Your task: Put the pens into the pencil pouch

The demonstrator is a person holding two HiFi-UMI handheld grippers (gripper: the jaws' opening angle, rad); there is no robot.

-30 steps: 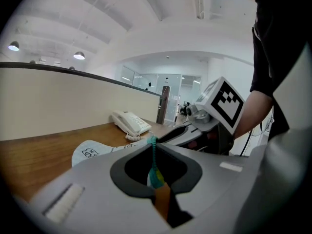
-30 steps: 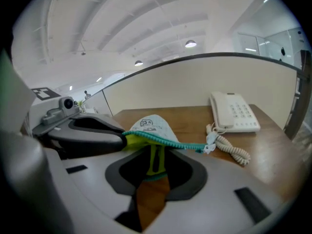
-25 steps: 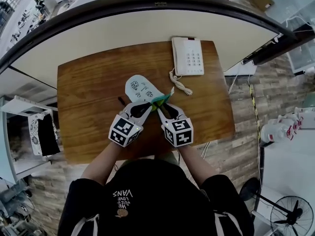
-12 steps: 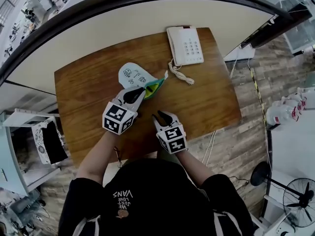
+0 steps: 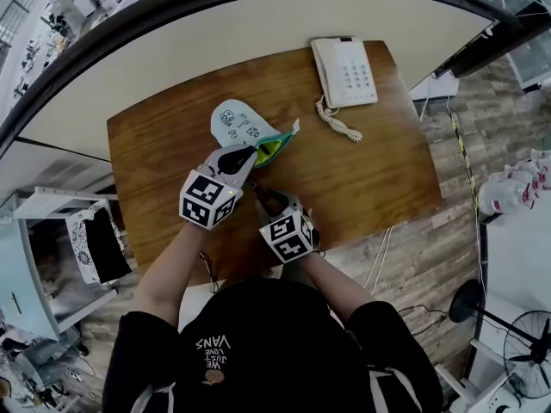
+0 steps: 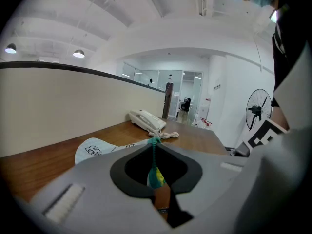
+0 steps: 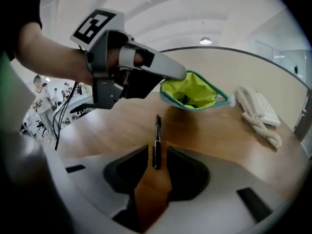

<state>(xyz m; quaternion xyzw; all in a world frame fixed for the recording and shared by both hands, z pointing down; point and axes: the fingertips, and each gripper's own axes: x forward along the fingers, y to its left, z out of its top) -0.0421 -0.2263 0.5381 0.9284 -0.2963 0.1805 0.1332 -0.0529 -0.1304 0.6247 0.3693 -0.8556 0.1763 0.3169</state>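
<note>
Right gripper view puts the black pen straight ahead of you. It lies on the wooden table with its near end between the jaws of your right gripper. Those jaws have just been opening. They stand apart with a sliver of table showing on either side of the pen, so nothing is clamped.

Just beyond the pen's far tip, the pencil pouch gapes toward you, showing its yellow-green lining and teal zip edge. Something dark sits inside, too small to tell. Your left gripper has its jaws pinched narrow on the pouch's rim at the left of the mouth, holding that edge up.

In the head view, the pouch's pale printed body lies on the table beyond both grippers. A white telephone with its coiled cord sits well apart, near the table's far right corner.
</note>
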